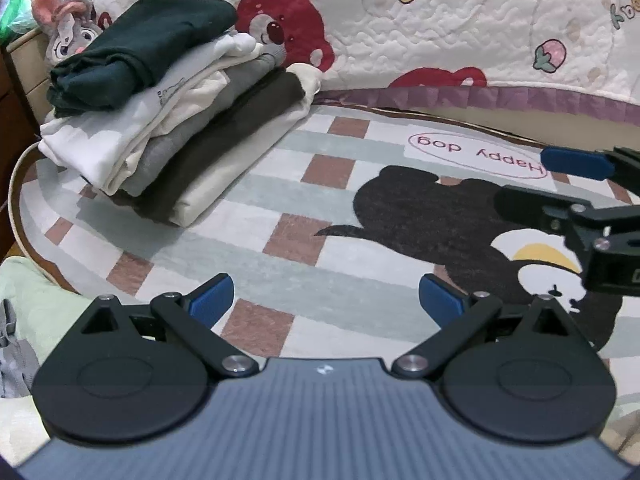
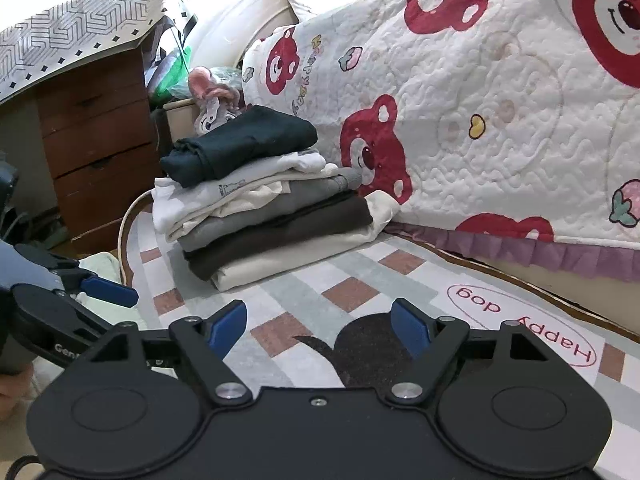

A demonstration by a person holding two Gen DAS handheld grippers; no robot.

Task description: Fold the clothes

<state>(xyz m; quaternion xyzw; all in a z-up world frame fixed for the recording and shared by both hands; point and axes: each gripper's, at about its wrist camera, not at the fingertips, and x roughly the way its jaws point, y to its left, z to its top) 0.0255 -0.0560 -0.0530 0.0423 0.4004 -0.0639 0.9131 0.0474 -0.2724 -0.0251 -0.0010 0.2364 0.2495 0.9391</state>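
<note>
Resting on a checked rug (image 1: 304, 216), a stack of folded clothes (image 1: 168, 120) stands at the far left, close against the hanging edge of a quilted bedspread (image 1: 460, 32) printed with red bears. A dark green garment (image 1: 148, 44) lies on top of the stack, with white, grey, dark brown and cream pieces layered beneath it. A grey plush toy (image 1: 64, 28) with pink ears sits just behind the stack. The left gripper (image 1: 326, 300) hovers over the near part of the rug, released, its blue pads spread wide with nothing between them. The right gripper (image 2: 320, 326) is likewise released and empty, above the black dog figure (image 2: 372, 344) printed on the rug beside the words "Happy dog". A pale green cloth (image 1: 36, 300) lies crumpled at the near left edge of the rug. A brown wooden drawer unit (image 2: 96, 152) stands at the far left, behind the stack.
</note>
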